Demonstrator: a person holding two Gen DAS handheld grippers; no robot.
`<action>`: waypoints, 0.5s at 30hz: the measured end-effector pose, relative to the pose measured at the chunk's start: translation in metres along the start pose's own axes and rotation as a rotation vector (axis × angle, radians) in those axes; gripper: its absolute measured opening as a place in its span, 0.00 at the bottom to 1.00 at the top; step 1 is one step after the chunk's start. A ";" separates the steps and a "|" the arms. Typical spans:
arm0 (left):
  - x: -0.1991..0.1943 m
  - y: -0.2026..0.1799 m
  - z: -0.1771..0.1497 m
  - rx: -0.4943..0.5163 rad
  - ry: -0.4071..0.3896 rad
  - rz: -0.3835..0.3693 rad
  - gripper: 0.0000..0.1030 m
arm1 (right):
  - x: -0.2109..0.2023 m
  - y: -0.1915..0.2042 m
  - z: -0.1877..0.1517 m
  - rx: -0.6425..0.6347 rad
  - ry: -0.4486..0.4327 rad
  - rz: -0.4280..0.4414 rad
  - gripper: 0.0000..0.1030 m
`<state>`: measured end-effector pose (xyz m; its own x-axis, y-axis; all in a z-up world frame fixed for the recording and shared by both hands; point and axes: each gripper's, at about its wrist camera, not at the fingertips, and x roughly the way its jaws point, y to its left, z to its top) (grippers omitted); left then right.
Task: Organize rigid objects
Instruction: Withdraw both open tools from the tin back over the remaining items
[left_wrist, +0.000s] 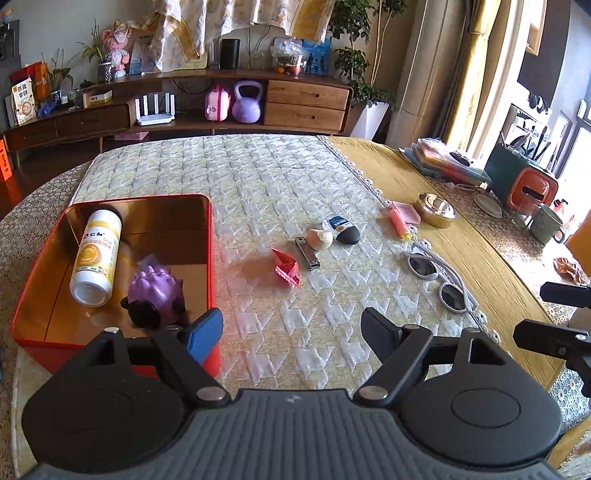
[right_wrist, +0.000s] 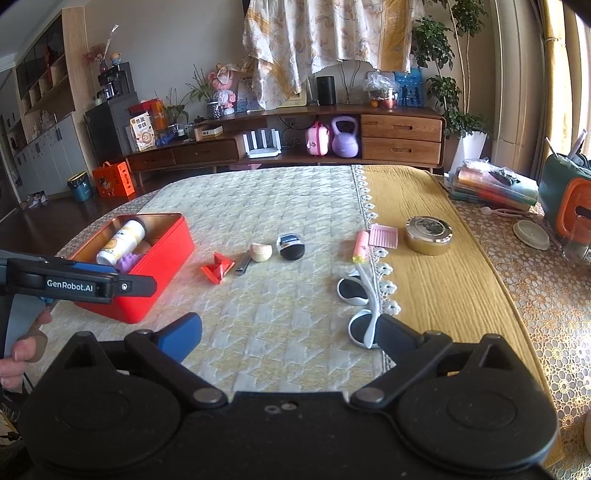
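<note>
A red tin box (left_wrist: 212, 236) (right_wrist: 166, 254) sits at the left of the quilted cloth, holding a white and yellow bottle (left_wrist: 96, 254) (right_wrist: 120, 242) and a purple toy (left_wrist: 155, 291) (right_wrist: 127, 263). My left gripper (left_wrist: 291, 328) is open beside the box's near right corner, nothing between its fingers. My right gripper (right_wrist: 288, 332) is open over bare cloth, its right finger just in front of the white sunglasses (right_wrist: 360, 310) (left_wrist: 439, 277). On the cloth lie a red folded paper piece (left_wrist: 286, 267) (right_wrist: 218, 267), nail clippers (left_wrist: 306, 253) (right_wrist: 243, 264), a cream shell-like piece (left_wrist: 320, 239) (right_wrist: 261, 252) and a black oval item (left_wrist: 345, 230) (right_wrist: 291, 247).
A pink tube (right_wrist: 360, 245) and pink comb (right_wrist: 384, 235) lie by the lace edge, a gold round tin (right_wrist: 428, 234) on the yellow cloth. Books (right_wrist: 495, 184) and a green and orange container (right_wrist: 569, 199) stand at the right. A hand (right_wrist: 22, 354) holds the left gripper.
</note>
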<state>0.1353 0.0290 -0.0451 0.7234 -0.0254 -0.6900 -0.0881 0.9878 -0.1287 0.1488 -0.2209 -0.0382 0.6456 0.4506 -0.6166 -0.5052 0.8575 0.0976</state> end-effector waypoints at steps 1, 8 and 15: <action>0.005 -0.002 0.001 -0.002 0.000 0.004 0.80 | 0.003 -0.003 -0.001 0.001 0.003 -0.006 0.98; 0.040 -0.011 0.012 0.014 0.016 0.023 0.80 | 0.026 -0.018 -0.007 0.002 0.034 -0.022 0.97; 0.080 -0.016 0.017 0.052 0.042 0.088 0.80 | 0.048 -0.032 -0.013 0.013 0.060 -0.023 0.97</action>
<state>0.2060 0.0140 -0.0860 0.6852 0.0560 -0.7262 -0.1130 0.9931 -0.0300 0.1885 -0.2305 -0.0807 0.6211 0.4154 -0.6646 -0.4828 0.8708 0.0931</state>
